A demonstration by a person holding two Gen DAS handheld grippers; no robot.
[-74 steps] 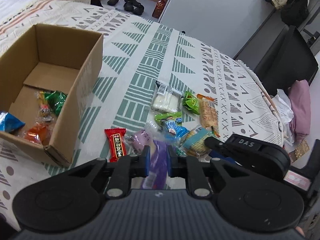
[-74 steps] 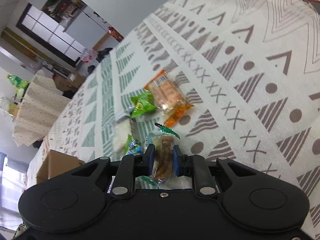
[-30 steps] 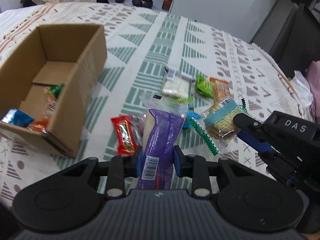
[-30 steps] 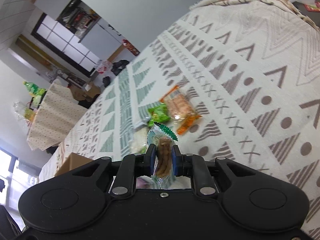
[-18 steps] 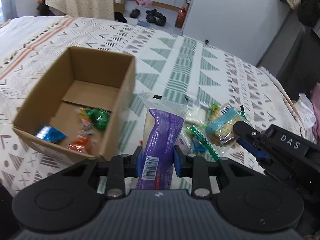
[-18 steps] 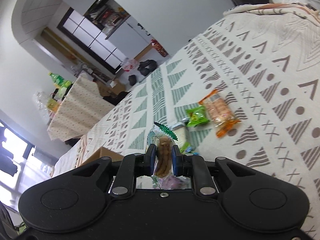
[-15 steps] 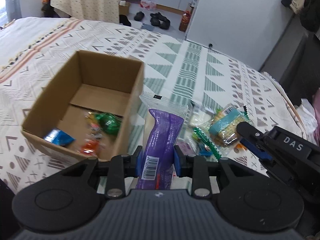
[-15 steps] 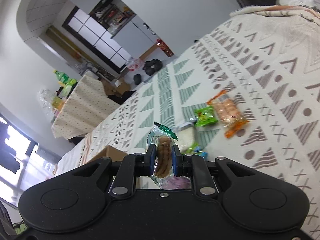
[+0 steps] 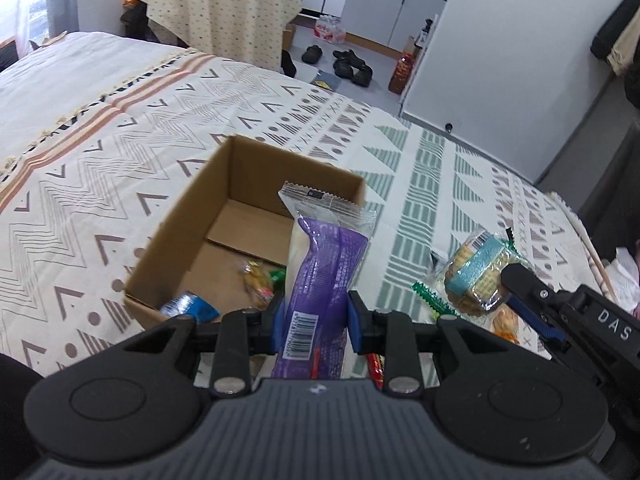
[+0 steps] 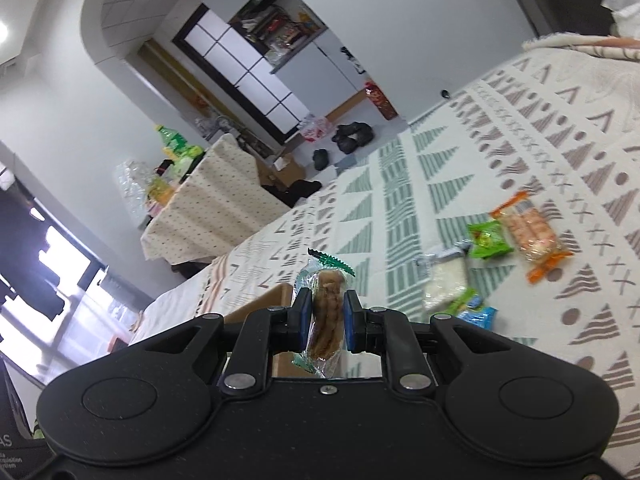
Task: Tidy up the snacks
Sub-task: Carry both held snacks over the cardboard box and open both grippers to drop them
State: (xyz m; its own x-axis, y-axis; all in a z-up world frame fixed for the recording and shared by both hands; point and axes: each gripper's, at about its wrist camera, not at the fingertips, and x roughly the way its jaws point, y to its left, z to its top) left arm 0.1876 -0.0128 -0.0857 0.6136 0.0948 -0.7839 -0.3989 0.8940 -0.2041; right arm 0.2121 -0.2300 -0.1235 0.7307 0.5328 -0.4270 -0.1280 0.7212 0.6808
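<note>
My left gripper (image 9: 314, 322) is shut on a long purple snack pack (image 9: 324, 276) that stands upright over the near right corner of an open cardboard box (image 9: 180, 236). Several small wrapped snacks (image 9: 256, 280) lie on the box floor. My right gripper (image 10: 325, 324) is shut on a clear, green-edged biscuit pack (image 10: 325, 316), which also shows at the right of the left wrist view as the biscuit pack (image 9: 476, 276). A corner of the box (image 10: 260, 304) peeks out behind the right gripper's fingers.
Loose snacks remain on the patterned bedspread (image 10: 560, 160): an orange cracker pack (image 10: 530, 234), a green packet (image 10: 488, 240), a white packet (image 10: 444, 284) and a blue one (image 10: 478, 316). A cloth-covered table (image 9: 216, 4) and shoes (image 9: 352, 66) lie beyond the bed's far edge.
Both grippers have risen and swung toward the box with their packs still held. The box has come from the left to the middle of the left wrist view, right behind the purple pack.
</note>
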